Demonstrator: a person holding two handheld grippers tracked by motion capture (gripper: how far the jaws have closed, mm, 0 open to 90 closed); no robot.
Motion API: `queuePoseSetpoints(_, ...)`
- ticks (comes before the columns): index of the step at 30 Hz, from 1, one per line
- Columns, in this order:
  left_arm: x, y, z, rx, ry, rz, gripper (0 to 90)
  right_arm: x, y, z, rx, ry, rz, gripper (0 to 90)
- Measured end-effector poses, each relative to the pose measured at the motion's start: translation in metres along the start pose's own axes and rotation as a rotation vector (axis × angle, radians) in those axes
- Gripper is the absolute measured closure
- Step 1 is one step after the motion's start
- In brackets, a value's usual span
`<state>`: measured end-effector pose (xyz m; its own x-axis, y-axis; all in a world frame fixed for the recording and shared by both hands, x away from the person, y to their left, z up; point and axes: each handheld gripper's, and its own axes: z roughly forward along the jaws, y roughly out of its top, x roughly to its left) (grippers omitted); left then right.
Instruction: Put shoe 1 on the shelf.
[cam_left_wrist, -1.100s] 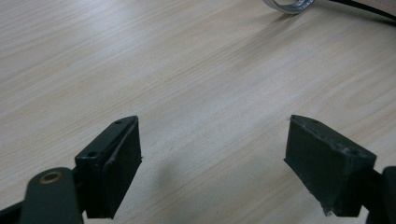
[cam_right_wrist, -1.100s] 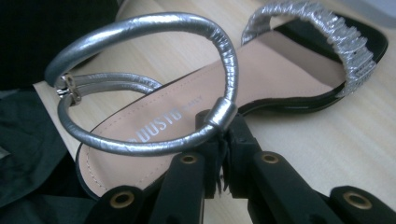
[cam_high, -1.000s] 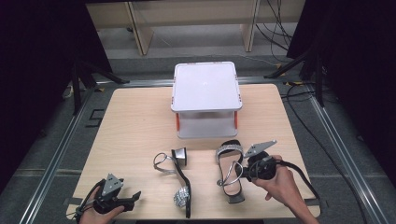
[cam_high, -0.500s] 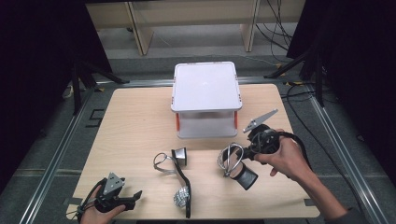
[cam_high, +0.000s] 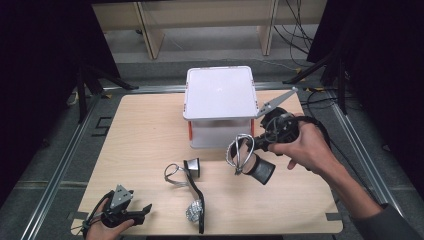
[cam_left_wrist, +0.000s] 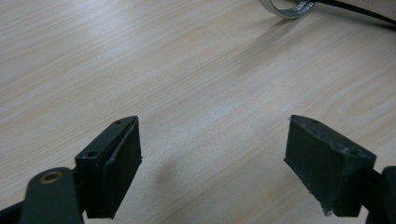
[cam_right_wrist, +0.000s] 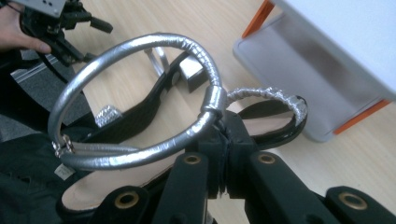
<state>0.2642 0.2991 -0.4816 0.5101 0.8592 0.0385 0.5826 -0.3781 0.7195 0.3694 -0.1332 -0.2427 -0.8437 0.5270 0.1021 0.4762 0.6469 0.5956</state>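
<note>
I hold the right gripper (cam_high: 248, 150) in the air near the middle of the tabletop (cam_high: 145, 130), its jaws clamped on the silver strap (cam_right_wrist: 140, 98) of a black high-heeled sandal (cam_high: 255, 162), which hangs just in front of the white lidded box (cam_high: 219, 95) at the far side. The left gripper (cam_high: 135, 214) rests at the near left corner with its jaws standing wide apart over bare wood, holding nothing. The second sandal (cam_high: 192, 192) lies on the tabletop between the two grippers, its own silver strap curled beside a blocky heel. In the right gripper view the strap reads as a thin, round, foil-like band, looped into an open ring and pinched at one narrow spot where a wrapped joint sits; the sole beneath it looks smooth and pale with a glossy black edge. That grip is my worry: the whole shoe hangs from one slim, slick strap, so it could swing, twist in the jaws or slide out if I move fast or tilt the wrist. The dangling heel also sits close to the box wall and could knock it or catch on the orange clasp (cam_right_wrist: 261, 16). The box lid looks flat, hard plastic and is still shut, so nothing can go inside yet. The tabletop is a light wood-grain laminate, flat and matte.
</note>
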Motion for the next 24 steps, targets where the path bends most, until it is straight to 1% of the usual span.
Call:
queuePoseSetpoints(1, 0.0, 0.0, 0.0, 0.005, 0.001, 0.002, 18.1, -0.001, 0.003, 0.0, 0.0, -0.006, -0.012, 88.5)
queuePoseSetpoints(2, -0.001, 0.0, 0.0, -0.003, -0.005, -0.011, 18.1, 0.0, 0.008, -0.002, 0.004, -0.01, -0.014, 88.5)
queuePoseSetpoints(3, -0.001, 0.0, 0.0, -0.003, -0.002, -0.007, 18.1, 0.001, 0.012, -0.002, 0.004, -0.005, -0.012, 88.5)
queuePoseSetpoints(4, 0.0, 0.0, 0.0, -0.005, -0.001, -0.006, 18.1, 0.001, 0.016, -0.003, 0.004, -0.012, -0.029, 88.5)
queuePoseSetpoints(5, 0.0, 0.0, 0.0, 0.0, 0.002, 0.003, 18.1, 0.001, 0.02, -0.004, 0.003, -0.012, -0.032, 88.5)
queuePoseSetpoints(6, 0.0, 0.0, 0.0, -0.004, 0.001, -0.002, 18.1, 0.001, 0.025, -0.004, 0.003, -0.012, -0.043, 88.5)
queuePoseSetpoints(8, -0.001, 0.0, 0.0, -0.008, 0.002, -0.006, 18.1, 0.002, 0.032, -0.005, 0.002, -0.005, -0.04, 88.5)
queuePoseSetpoints(9, -0.001, 0.0, 0.0, -0.015, -0.003, -0.015, 18.1, 0.002, 0.035, -0.005, 0.0, -0.007, -0.049, 88.5)
queuePoseSetpoints(11, 0.0, 0.0, -0.001, -0.001, 0.004, 0.002, 18.0, 0.003, 0.042, -0.005, -0.012, -0.02, -0.066, 88.5)
queuePoseSetpoints(12, 0.0, 0.0, -0.001, -0.01, -0.001, -0.006, 18.1, 0.003, 0.046, -0.004, -0.012, -0.009, -0.067, 88.5)
queuePoseSetpoints(13, 0.0, 0.0, -0.001, -0.003, 0.002, 0.001, 18.1, 0.004, 0.048, -0.004, -0.013, -0.014, -0.067, 88.5)
queuePoseSetpoints(14, 0.0, 0.0, -0.001, -0.007, 0.001, -0.003, 18.1, 0.004, 0.051, -0.004, -0.01, -0.018, -0.07, 88.5)
queuePoseSetpoints(15, 0.0, 0.0, -0.001, -0.005, 0.003, -0.002, 18.1, 0.004, 0.054, -0.004, -0.014, -0.012, -0.07, 88.5)
queuePoseSetpoints(16, 0.0, 0.0, -0.001, -0.008, 0.003, -0.002, 18.1, 0.003, 0.057, -0.004, -0.017, -0.016, -0.076, 88.5)
queuePoseSetpoints(18, 0.0, 0.0, -0.001, -0.002, 0.004, 0.001, 18.1, 0.003, 0.063, -0.005, -0.024, -0.009, -0.07, 88.5)
queuePoseSetpoints(19, 0.0, 0.0, -0.001, -0.004, 0.004, -0.001, 18.1, 0.003, 0.066, -0.005, -0.027, -0.015, -0.084, 88.6)
queuePoseSetpoints(20, 0.0, 0.0, -0.001, -0.005, 0.004, -0.003, 18.1, 0.003, 0.069, -0.006, -0.029, -0.014, -0.089, 88.5)
queuePoseSetpoints(22, 0.0, 0.001, -0.001, -0.011, 0.0, -0.01, 18.0, 0.006, 0.074, -0.008, -0.025, -0.006, -0.082, 88.5)
queuePoseSetpoints(24, 0.0, 0.0, -0.001, -0.005, 0.0, -0.006, 18.1, 0.008, 0.081, -0.01, -0.027, -0.005, -0.086, 88.5)
